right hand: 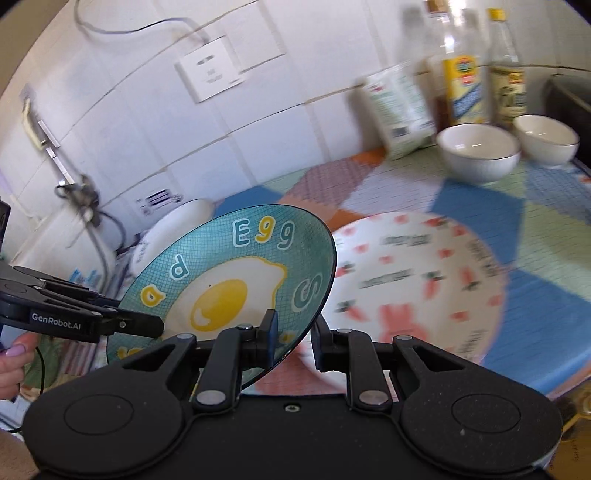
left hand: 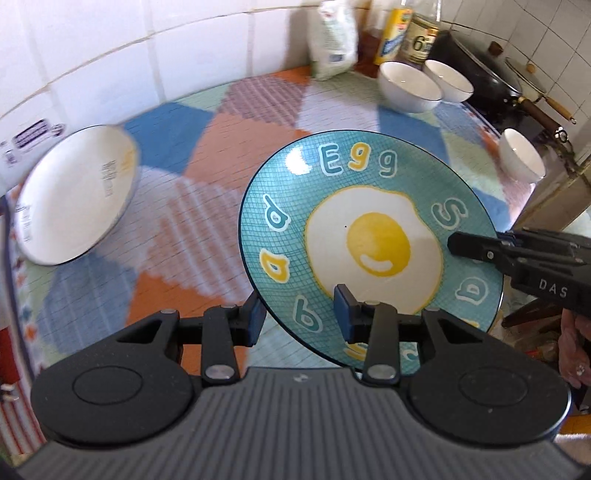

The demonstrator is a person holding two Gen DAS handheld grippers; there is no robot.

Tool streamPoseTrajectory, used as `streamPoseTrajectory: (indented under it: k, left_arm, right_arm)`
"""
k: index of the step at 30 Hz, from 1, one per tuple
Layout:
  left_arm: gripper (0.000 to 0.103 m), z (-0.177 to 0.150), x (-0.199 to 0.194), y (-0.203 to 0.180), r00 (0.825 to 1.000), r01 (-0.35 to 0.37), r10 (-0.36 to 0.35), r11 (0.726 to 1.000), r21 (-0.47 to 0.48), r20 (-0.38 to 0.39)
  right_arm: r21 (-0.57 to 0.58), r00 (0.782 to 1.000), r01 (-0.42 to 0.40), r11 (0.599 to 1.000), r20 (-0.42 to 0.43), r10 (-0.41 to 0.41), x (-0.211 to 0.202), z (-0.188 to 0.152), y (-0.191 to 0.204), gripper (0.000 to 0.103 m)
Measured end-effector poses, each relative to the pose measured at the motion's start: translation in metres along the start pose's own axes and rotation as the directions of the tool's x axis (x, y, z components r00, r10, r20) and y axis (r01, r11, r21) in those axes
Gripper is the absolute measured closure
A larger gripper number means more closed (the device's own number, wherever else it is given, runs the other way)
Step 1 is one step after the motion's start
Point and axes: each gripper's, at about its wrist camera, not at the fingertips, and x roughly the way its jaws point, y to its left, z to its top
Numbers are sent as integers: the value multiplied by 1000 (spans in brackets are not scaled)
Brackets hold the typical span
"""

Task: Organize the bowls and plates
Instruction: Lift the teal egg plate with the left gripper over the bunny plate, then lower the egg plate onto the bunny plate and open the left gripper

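Observation:
A teal plate with a fried-egg picture (left hand: 369, 236) is held tilted above the table. My left gripper (left hand: 301, 314) is shut on its near rim. My right gripper (right hand: 293, 332) is shut on another part of the rim, and its finger shows in the left wrist view (left hand: 476, 247). The plate also shows in the right wrist view (right hand: 229, 288). A white plate (left hand: 77, 195) lies at the left. A plate with a pink rabbit and carrots (right hand: 413, 280) lies on the table beyond the teal plate. Two white bowls (left hand: 410, 86) (left hand: 448, 79) stand at the back, and a third bowl (left hand: 521, 155) stands at the right.
The table has a patchwork cloth (left hand: 207, 155). A bag (left hand: 332, 37), bottles (left hand: 397, 33) and a black wok (left hand: 480, 70) stand along the tiled back wall. A wall socket (right hand: 210, 74) and a cable are at the left in the right wrist view.

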Motion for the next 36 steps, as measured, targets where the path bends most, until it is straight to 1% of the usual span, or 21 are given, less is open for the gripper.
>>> streamPoseTrajectory:
  k: [5, 8, 11, 15, 18, 20, 22, 24, 29, 33, 36]
  left_arm:
    - [66, 7, 19, -35, 1000, 3, -3, 1000, -21, 8]
    - [66, 10, 32, -49, 1000, 14, -14, 999, -34, -11]
    - [65, 13, 43, -61, 1000, -2, 0, 999, -52, -26]
    - [65, 15, 53, -69, 998, -41, 37, 994, -105, -43]
    - [65, 16, 62, -68, 997, -45, 34, 987, -154, -72]
    - [65, 16, 65, -68, 997, -43, 30, 983, -176, -71]
    - [65, 16, 66, -69, 997, -48, 37, 980, -195, -63]
    - [65, 17, 66, -70, 996, -57, 42, 975, -213, -73]
    - [65, 18, 73, -68, 992, -75, 48, 964, -255, -113]
    - [65, 19, 74, -72, 991, -83, 54, 963, -256, -119]
    - [65, 23, 78, -72, 988, -92, 54, 958, -270, -145]
  right_arm:
    - [20, 999, 35, 999, 5, -36, -11, 4, -40, 79]
    - [21, 999, 41, 999, -2, -41, -15, 7, -59, 79]
    - [8, 999, 46, 999, -22, -46, -11, 11, -75, 79]
    - [5, 999, 18, 1000, -48, -17, -1, 13, -94, 79]
    - [-26, 996, -3, 1000, -88, 0, 9, 16, -102, 79]
    - [-33, 992, -17, 999, -123, 13, 15, 22, -108, 79]
    - [-62, 990, -31, 998, -138, 22, 19, 28, -111, 79]
    - [-59, 987, -42, 997, -155, 32, 22, 34, -114, 79]
    - [-87, 980, -49, 995, -198, 31, 31, 37, -114, 78]
    - [-101, 976, -49, 994, -217, 26, 34, 38, -115, 78]
    - [-113, 973, -23, 993, -232, -4, 34, 42, -112, 77]
